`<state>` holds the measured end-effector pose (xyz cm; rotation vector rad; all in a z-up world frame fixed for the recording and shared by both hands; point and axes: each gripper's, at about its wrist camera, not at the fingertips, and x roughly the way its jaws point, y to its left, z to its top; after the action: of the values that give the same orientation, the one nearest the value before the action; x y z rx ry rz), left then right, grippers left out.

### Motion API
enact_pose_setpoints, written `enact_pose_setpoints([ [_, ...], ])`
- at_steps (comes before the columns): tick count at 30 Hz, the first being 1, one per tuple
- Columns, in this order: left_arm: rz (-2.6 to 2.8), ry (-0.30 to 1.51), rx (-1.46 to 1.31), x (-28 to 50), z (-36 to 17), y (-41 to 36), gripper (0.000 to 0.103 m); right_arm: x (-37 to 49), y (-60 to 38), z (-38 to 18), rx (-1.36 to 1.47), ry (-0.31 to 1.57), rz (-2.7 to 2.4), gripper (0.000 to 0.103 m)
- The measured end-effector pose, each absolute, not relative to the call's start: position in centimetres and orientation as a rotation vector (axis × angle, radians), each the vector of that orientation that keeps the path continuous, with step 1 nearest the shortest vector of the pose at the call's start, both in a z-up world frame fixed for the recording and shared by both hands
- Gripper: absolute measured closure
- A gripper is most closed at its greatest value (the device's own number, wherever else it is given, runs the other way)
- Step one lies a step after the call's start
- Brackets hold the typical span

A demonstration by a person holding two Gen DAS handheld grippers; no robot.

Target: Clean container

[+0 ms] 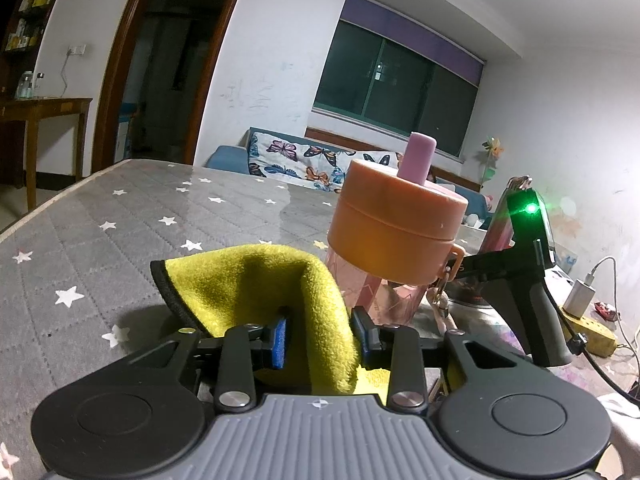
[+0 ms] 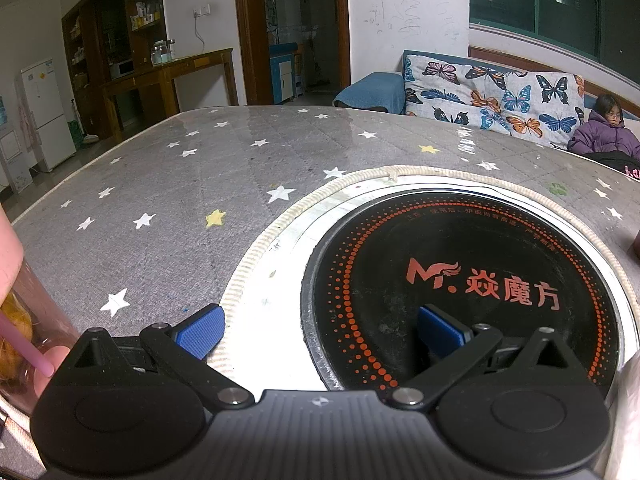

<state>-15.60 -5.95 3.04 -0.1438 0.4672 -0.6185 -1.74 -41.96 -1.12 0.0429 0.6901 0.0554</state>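
Looks barely begun, going by table and cooker: bottle upright on table beside cooker, orange lid on, and no wiping plainly under way. Shows yellow cloth bunched and pinched between the narrowly parted jaws of left gripper, right up against bottle, actual contact impossible to tell. Shows right gripper wide open and empty above cooker's rim, with bottle outside its left finger. Leaves, on this reading, nearly everything: steadying bottle, then rubbing cloth over body and lid.
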Motion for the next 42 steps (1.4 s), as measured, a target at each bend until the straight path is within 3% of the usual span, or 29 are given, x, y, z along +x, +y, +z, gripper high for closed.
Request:
enact_pose_setpoints([
  [42,-0.612,0.468,-0.155,-15.6,3.0,-5.8,0.063,-1.8,-41.9,-1.1,0.043,0.69,0.055,0.0],
])
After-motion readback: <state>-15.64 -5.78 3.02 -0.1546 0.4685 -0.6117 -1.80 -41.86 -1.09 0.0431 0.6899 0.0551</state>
